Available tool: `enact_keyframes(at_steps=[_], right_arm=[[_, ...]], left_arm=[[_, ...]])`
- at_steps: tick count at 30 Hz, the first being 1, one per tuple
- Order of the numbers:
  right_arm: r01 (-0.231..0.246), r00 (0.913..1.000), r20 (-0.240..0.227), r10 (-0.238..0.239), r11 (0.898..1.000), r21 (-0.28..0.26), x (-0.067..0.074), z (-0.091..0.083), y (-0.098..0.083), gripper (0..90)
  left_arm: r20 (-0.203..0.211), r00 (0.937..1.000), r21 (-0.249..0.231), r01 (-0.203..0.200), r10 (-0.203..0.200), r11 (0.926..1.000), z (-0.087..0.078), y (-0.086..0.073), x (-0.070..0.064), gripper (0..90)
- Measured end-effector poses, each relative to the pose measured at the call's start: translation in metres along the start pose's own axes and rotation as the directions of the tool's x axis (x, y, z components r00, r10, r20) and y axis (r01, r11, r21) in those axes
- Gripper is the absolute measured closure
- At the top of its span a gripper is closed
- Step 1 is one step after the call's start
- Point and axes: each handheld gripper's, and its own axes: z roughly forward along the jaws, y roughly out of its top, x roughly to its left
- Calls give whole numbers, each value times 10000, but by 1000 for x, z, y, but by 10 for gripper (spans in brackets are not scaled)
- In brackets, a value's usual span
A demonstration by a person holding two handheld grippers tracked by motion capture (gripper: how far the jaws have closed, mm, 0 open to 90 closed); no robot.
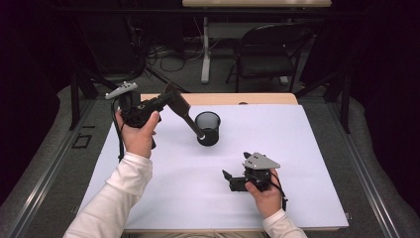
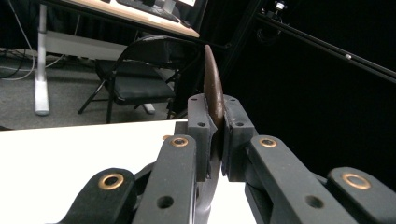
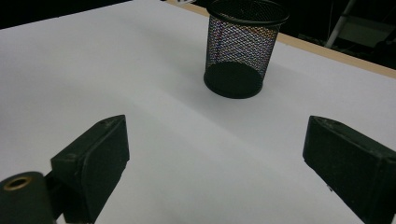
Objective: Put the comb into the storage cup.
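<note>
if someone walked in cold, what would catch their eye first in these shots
Most striking is the brown spatula clamped by its blade in the left claw, held above the table's far left with its handle slanting down toward the black mesh cup. That cup stands upright near the middle of the white table. Nearer the person, the right claw rests low over the table with its jaws wide apart and nothing between them.

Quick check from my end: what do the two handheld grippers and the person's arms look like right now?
Both grippers, the left gripper and the right gripper, are black, each topped by a grey three-cornered plate. A black cable trails from the left one. The jaw links carry brass-coloured rivets, and the jaws end in blocky black pads. The person wears white long sleeves.
</note>
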Motion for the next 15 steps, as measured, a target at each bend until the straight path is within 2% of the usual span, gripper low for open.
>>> enact_keyframes(at_steps=[8, 12, 15], right_arm=[[-34, 10000, -6, 34, 10000, -14, 0, 0, 0, 74], [-14, 10000, -41, 13, 10000, -26, 0, 1, 0, 75], [-66, 10000, -58, 66, 10000, -38, 0, 1, 0, 76]], left_arm=[[-242, 9997, -51, 33, -34, 10000, 10, 9, 0, 845], [-317, 9993, -38, 183, -184, 9998, 17, 14, 0, 845], [-456, 9989, -20, 100, -100, 9999, 21, 17, -2, 845]])
